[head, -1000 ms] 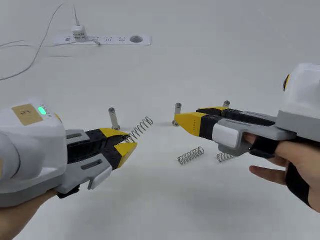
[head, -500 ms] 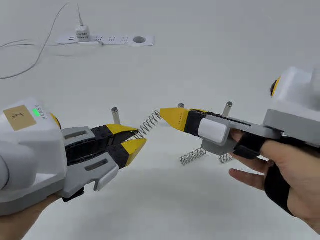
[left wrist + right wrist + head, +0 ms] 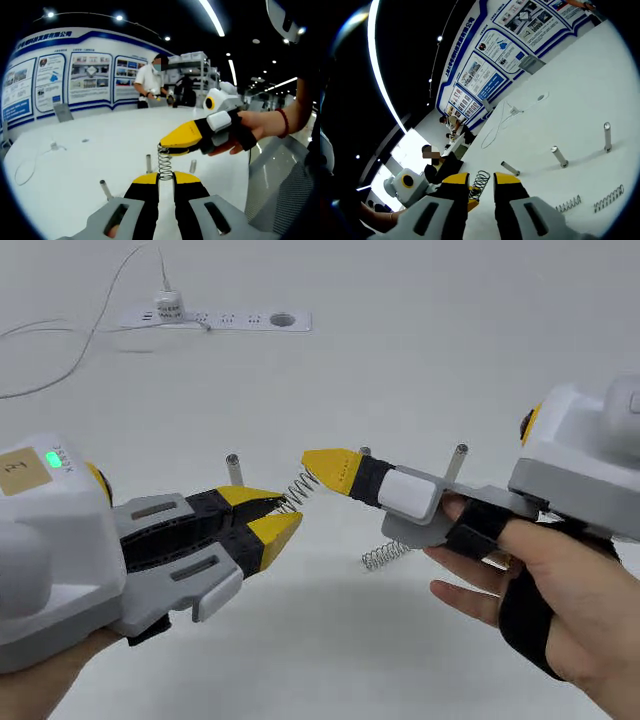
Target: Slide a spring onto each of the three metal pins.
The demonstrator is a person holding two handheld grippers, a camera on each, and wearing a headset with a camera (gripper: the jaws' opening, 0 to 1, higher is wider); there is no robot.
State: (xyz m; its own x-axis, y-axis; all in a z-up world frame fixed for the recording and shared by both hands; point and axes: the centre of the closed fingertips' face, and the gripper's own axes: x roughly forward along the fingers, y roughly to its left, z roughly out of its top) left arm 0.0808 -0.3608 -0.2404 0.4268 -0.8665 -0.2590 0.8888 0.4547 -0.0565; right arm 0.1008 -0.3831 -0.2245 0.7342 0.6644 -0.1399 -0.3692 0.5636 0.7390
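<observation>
I am holding the small coiled steel spring [image 3: 300, 488] by its near end in the left gripper [image 3: 285, 515], whose black-and-yellow jaws are clenched on the lowest coils. It is hanging in the air above the white bench [image 3: 330, 660], touching nothing else there. Its long axis is running straight out of those jaws, up and across towards the right gripper [image 3: 322, 466], whose yellow tip is meeting the far end. In the right gripper view the top coils [image 3: 480, 179] are sitting in the narrow gap between that gripper's jaws; I cannot tell whether they are pinching or only bracketing them.

The three upright silver metal pins [image 3: 559, 156] are standing bare on the bench, beyond and below the spring, which is slanting and lining up with none of them. The leftmost pin [image 3: 234, 468] is lying nearest the left gripper, just behind it. I judge the spring needs turning upright over a pin. Two loose springs [image 3: 609, 196] are lying flat near the pins.
</observation>
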